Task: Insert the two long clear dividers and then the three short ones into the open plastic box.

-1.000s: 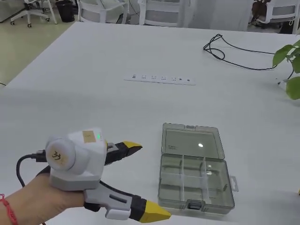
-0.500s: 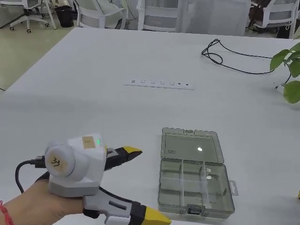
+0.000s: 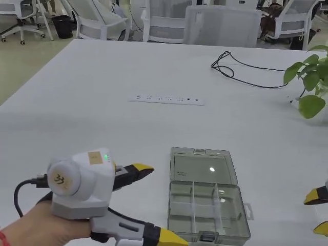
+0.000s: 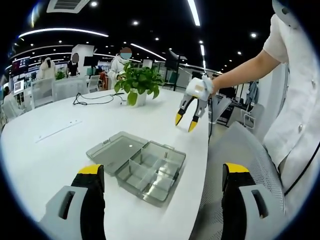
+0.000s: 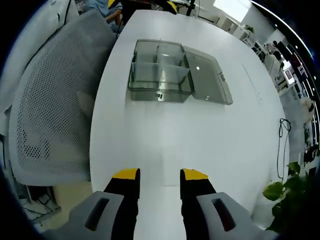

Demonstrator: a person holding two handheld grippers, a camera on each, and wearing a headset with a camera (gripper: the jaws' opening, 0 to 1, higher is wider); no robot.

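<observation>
The left gripper [image 3: 163,204], jaws wide apart and empty, is just left of the open plastic box [image 3: 207,225], which lies near the front edge of the surface [image 3: 102,118]. The right gripper [image 3: 312,212], jaws slightly apart and empty, is well to the right. The clear dividers [image 3: 193,205] appear seated, so a jaw nudging the light box could unseat them.

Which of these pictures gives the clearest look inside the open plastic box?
The head view: it looks down into the open plastic box, showing the clear dividers forming compartments. The left gripper view shows it slanted, from low over the table; the right gripper view shows it small, far ahead.
</observation>
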